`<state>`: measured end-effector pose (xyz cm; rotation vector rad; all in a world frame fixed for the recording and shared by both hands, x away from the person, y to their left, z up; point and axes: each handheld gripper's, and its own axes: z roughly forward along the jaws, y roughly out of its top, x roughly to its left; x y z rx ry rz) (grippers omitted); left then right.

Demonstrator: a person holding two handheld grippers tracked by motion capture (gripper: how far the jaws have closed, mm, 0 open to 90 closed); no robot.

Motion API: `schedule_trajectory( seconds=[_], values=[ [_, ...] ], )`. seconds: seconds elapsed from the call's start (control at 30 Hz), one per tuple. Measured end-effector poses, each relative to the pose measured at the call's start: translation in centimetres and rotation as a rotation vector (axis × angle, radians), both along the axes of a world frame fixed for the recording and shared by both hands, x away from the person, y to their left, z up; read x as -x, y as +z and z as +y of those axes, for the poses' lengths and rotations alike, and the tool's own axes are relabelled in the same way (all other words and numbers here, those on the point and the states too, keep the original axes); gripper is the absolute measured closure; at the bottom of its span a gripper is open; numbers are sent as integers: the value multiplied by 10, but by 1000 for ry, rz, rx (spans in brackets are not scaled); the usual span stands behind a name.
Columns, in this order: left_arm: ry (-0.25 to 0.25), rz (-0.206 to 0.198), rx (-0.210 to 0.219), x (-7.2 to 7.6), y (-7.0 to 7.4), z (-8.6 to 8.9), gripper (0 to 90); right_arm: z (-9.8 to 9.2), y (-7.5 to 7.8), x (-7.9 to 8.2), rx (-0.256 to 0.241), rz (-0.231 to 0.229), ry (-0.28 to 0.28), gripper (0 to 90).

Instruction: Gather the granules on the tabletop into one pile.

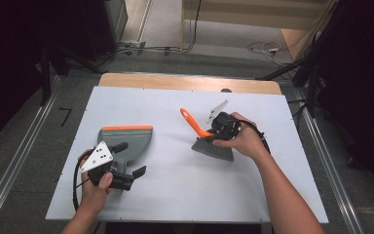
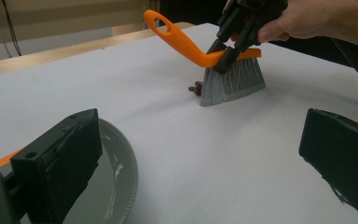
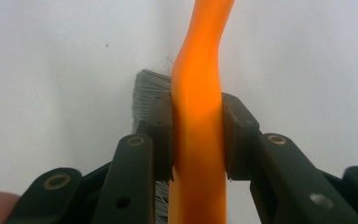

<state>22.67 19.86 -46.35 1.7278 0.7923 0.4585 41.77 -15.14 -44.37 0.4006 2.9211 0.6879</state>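
Orange brush handle [image 3: 196,140] is clamped between the right gripper [image 1: 222,127] jaws, one pad on each flat side. Brush [image 1: 209,139] sits right of centre on the white counter [image 1: 175,195], grey bristles [image 2: 232,83] down and touching the surface, handle rising up and away toward the far left. A few small dark crumbs [image 2: 196,88] lie just beside the bristles on their left side.

Dustpan [image 1: 126,142] lies flat at near left, its orange lip on the far edge, handle pointing toward the person. Left gripper [image 1: 126,160] is over the dustpan handle, jaws spread wide and clasping nothing; from the left gripper view the pan's ribbed rim [image 2: 129,182] sits beside the left jaw.

Key relation: crumbs lie between brush and dustpan, pan well apart to the left. Judgement: sweep runs leftward along that line; the left hand is nearer the pan and must grasp it first.
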Motion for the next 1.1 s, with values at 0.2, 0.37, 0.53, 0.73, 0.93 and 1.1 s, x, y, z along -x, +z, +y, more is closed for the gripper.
schedule_trajectory(
  seconds=[0.2,0.37,0.53,0.73,0.93,1.1],
  values=[
    [-1,0,1,0,0,0,0,0,0,-8,-2,-16,-7,674],
    [0,1,0,0,0,1,0,-1,1,-13,-2,-10,-15,674],
    [1,2,-1,-1,-1,1,0,-2,0,-17,-10,-22,-28,674],
    [-1,3,-1,-1,-1,1,0,-2,4,-16,-20,19,-22,676],
    [0,3,-2,-1,-1,1,0,-1,13,-3,11,29,-17,682],
    [0,3,-1,-1,-1,1,0,0,21,4,3,27,-41,683]
  ],
)
